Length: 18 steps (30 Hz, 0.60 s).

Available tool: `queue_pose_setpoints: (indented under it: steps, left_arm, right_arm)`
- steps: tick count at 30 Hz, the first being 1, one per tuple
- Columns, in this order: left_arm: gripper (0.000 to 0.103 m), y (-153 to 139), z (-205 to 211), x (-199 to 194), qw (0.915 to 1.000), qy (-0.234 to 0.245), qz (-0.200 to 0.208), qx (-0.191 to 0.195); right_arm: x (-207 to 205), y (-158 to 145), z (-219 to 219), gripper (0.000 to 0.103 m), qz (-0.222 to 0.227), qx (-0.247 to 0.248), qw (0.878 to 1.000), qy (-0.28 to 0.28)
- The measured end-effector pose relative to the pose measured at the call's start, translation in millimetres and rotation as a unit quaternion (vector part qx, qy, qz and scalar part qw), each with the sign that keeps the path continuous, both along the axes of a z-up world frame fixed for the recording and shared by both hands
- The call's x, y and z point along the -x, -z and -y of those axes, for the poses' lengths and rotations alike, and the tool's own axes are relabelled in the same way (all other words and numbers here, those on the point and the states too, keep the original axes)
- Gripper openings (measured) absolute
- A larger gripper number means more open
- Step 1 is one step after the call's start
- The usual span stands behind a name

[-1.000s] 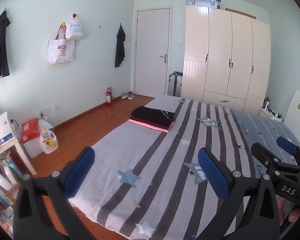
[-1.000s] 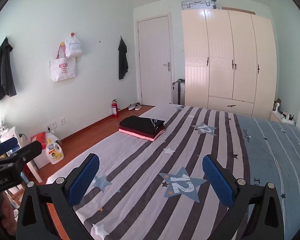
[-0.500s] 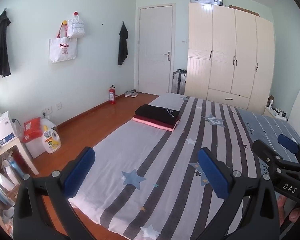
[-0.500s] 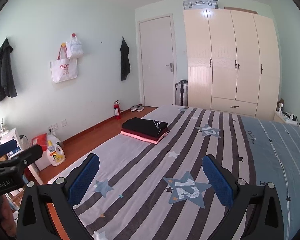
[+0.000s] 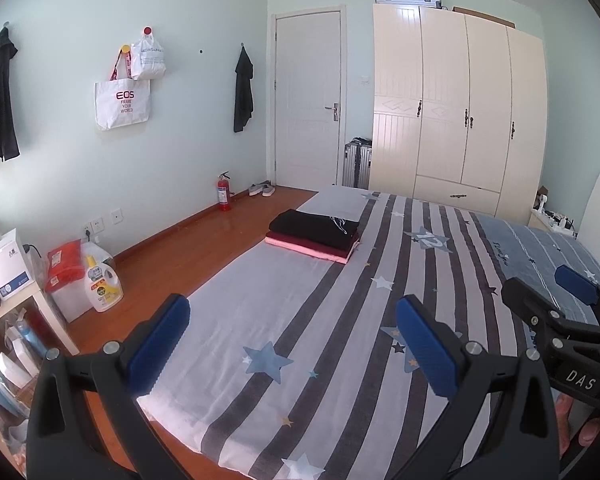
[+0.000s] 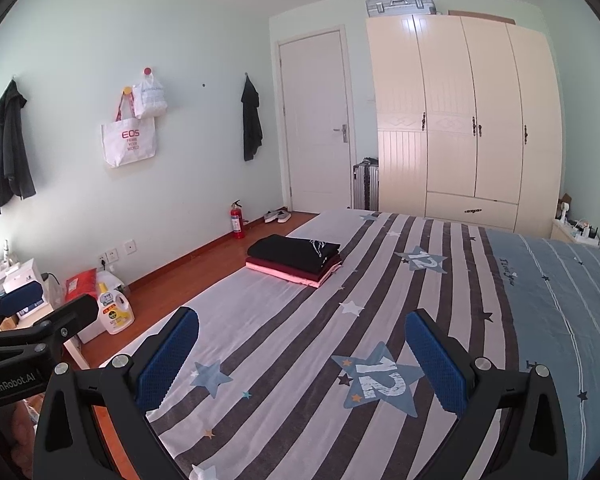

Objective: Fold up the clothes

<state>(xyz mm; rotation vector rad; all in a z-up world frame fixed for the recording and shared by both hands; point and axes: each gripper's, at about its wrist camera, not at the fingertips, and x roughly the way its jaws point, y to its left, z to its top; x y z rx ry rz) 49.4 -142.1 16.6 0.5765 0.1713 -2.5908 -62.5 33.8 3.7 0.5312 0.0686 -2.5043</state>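
A neat stack of folded clothes (image 5: 314, 240), black over dark red over pink, lies flat near the left edge of the bed (image 5: 340, 340), whose smooth sheet is striped and starred. Both the left hand-held gripper (image 5: 292, 344) and right hand-held gripper (image 6: 302, 360) hang above the bed with textured blue pads spread wide, holding nothing.
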Motion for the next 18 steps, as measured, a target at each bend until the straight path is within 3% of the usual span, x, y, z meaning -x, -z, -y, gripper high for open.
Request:
queue_pose_setpoints:
  steps: [18]
  left_arm:
    - [0.102, 2.9, 3.8, 2.7, 1.0, 0.003, -0.005, 0.007]
  right_arm:
    - [6.1, 3.6, -3.3, 0.102, 0.005, 0.003, 1.0, -0.001]
